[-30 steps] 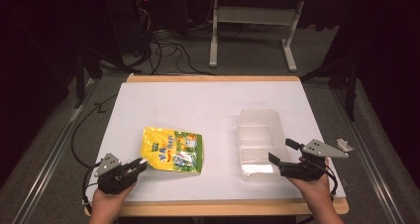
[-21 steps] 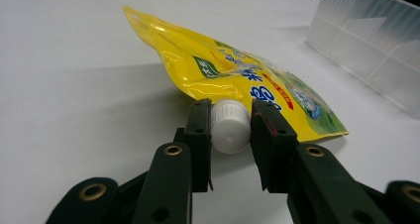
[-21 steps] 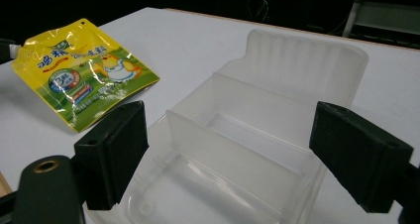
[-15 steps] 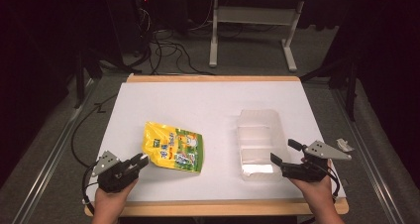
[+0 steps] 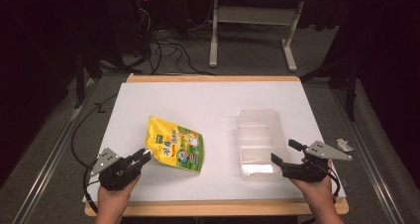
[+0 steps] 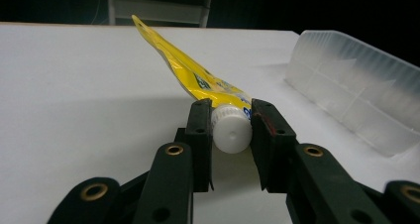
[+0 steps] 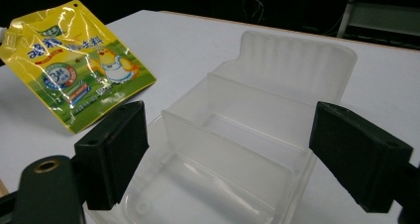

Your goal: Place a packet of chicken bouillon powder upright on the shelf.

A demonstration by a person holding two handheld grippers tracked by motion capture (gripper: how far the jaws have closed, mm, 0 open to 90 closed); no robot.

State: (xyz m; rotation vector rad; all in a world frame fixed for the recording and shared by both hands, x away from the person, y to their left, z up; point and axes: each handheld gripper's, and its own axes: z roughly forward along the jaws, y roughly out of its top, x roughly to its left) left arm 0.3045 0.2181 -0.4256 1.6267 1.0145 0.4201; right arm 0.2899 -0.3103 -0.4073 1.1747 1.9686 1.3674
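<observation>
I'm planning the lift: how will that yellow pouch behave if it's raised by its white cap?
The yellow pouch looks like thin crinkled film, so it will probably hang and sag rather than stay flat. The left tongs flank only the round white cap, which looks smooth, so the pouch may swing or twist. Glossy film suggests it slides easily on the table.

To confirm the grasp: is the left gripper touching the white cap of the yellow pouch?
Touching. The left gripper view shows the left gripper with both jaws pressed against the white cap.
</observation>
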